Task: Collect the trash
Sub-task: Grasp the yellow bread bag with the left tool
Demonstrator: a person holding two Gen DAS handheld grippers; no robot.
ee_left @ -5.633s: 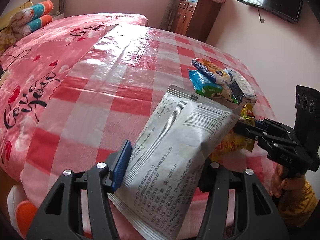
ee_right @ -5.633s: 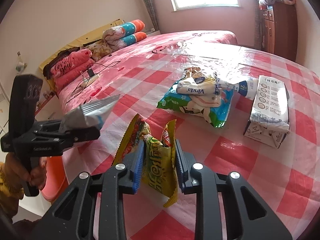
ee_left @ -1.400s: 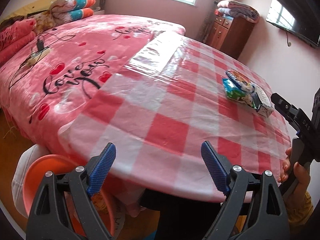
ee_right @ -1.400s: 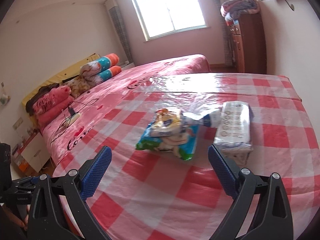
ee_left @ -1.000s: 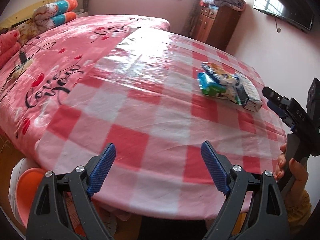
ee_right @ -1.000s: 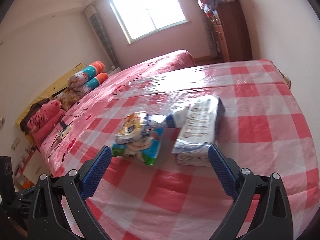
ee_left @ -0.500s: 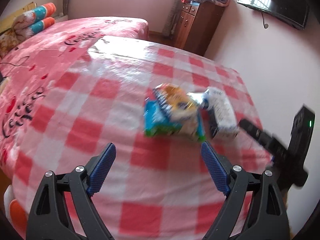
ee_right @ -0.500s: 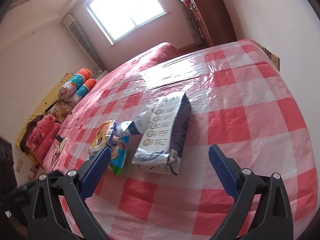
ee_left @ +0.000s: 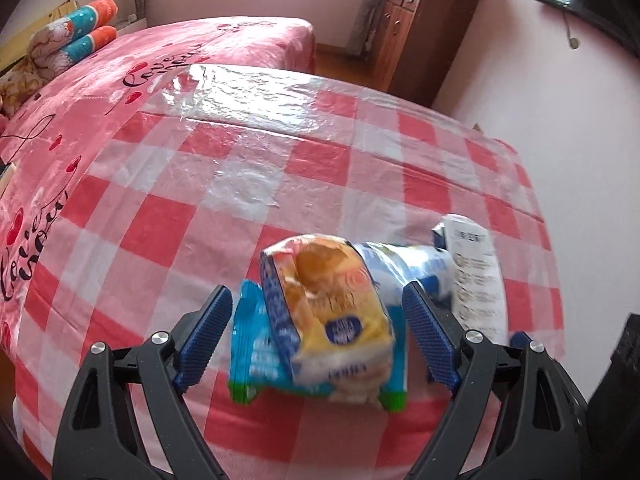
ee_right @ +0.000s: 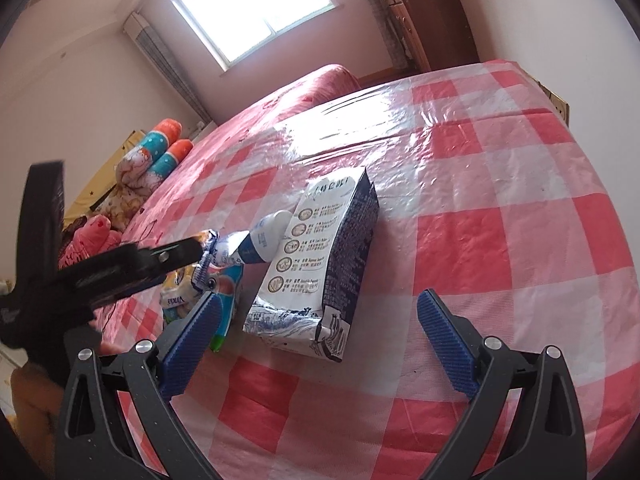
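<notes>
Two views show the trash on the checked red and white surface (ee_left: 168, 236), which stands beside a pink bed (ee_left: 100, 92).

From the left wrist, the left tool (ee_left: 316, 328) is spread wide, its blue pads on both sides of a yellow bread wrapper (ee_left: 336, 312). The pads do not press on it. The wrapper lies on top of a blue and green tissue pack (ee_left: 252, 352). Just to the right lies a white milk carton (ee_left: 472, 276), and between them a crumpled white and blue wrapper (ee_left: 404, 264).

From the right wrist, the right tool (ee_right: 320, 336) is also spread wide and holds nothing. The milk carton (ee_right: 320, 252) lies on its side ahead of its pads. The left tool (ee_right: 176, 252) comes in from the left over the tissue pack (ee_right: 228, 296). The picture is blurred there
</notes>
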